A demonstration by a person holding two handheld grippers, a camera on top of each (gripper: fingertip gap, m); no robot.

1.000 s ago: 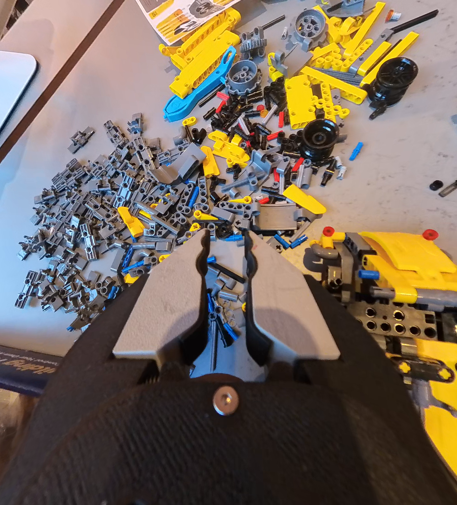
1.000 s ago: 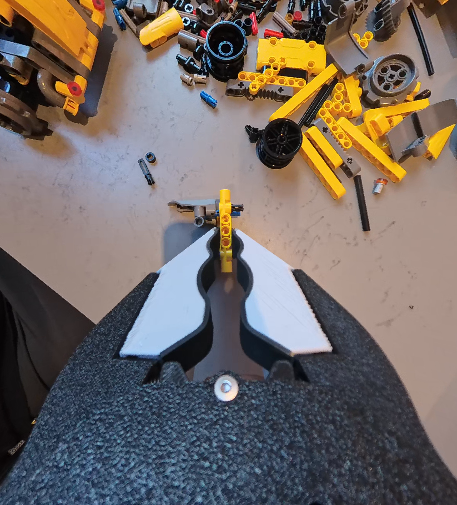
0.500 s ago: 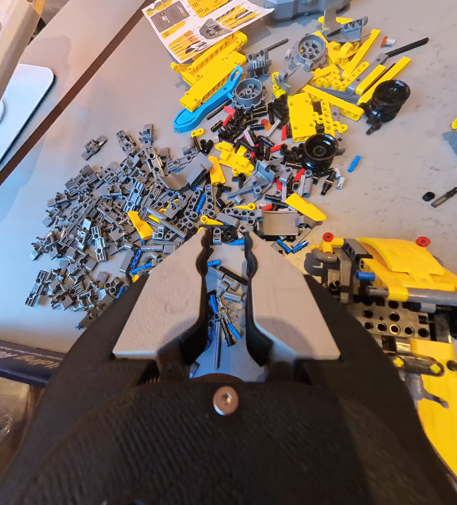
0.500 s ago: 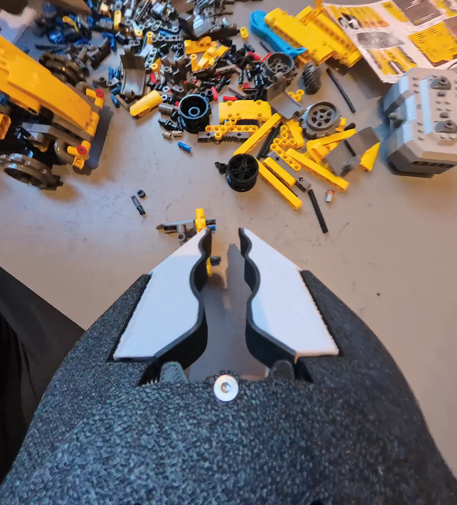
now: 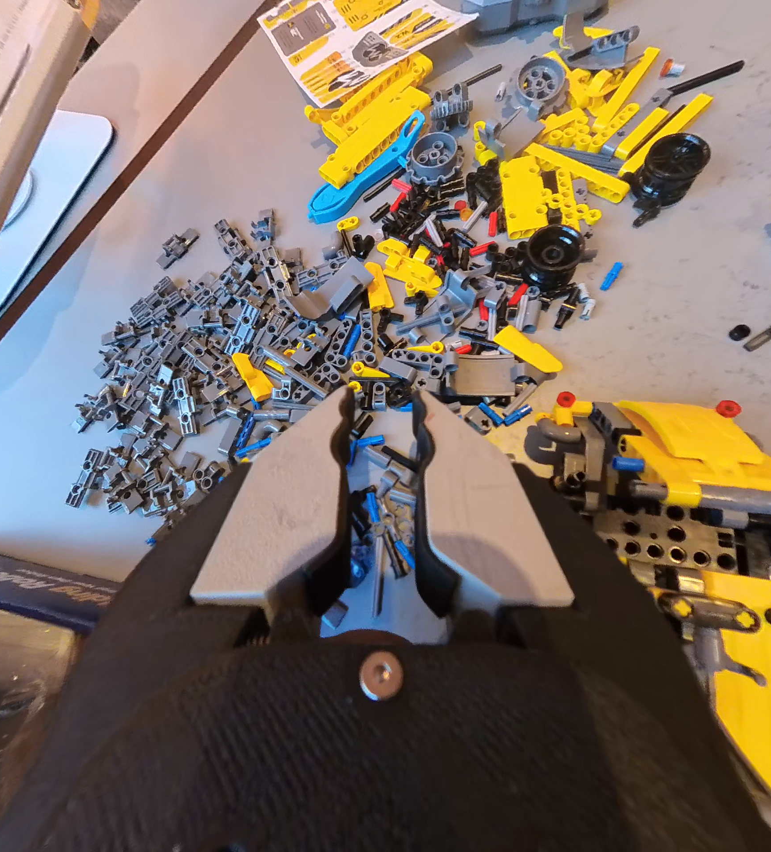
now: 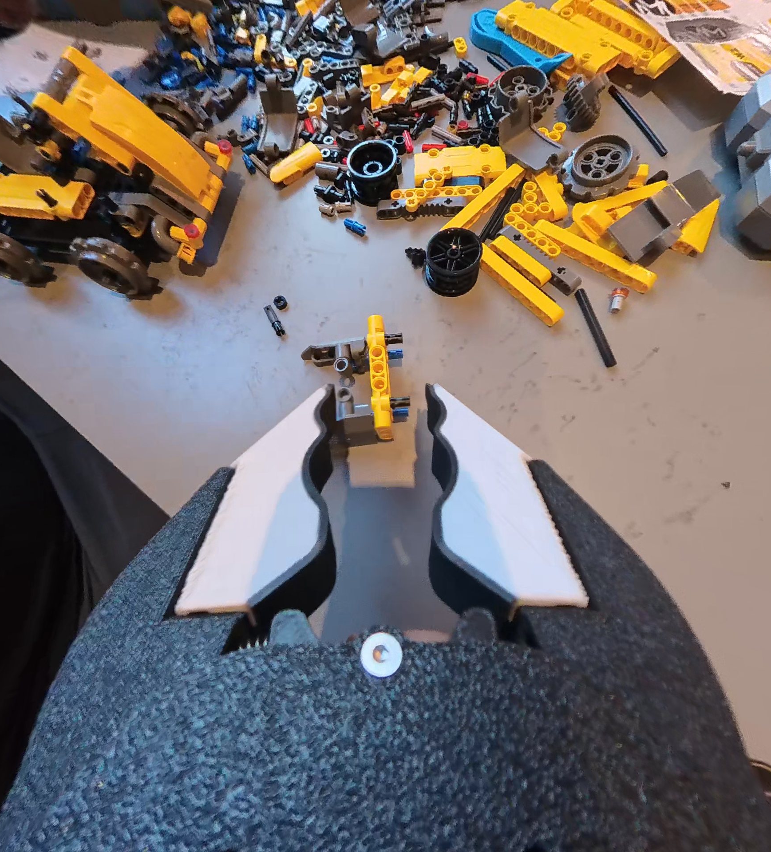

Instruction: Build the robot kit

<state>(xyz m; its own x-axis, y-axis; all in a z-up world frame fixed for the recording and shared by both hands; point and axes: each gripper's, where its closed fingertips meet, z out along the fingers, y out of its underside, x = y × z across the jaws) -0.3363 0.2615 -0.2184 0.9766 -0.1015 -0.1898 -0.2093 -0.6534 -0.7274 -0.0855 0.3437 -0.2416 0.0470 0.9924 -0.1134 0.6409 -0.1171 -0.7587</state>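
Jaws of the right gripper (image 6: 378, 392) stand apart, empty, the small yellow-and-grey assembly (image 6: 367, 378) lying on the worktop (image 6: 605, 461) between their tips. The left gripper (image 5: 381, 399) gapes over loose grey pieces (image 5: 189, 364), beside the yellow vehicle (image 5: 678, 484); only the right view shows its wheels (image 6: 111, 269)

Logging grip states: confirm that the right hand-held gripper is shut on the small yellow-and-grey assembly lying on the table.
Not shut. The right wrist view shows the right hand-held gripper open, its fingers spread to either side of the small yellow-and-grey assembly, which does lie on the table.
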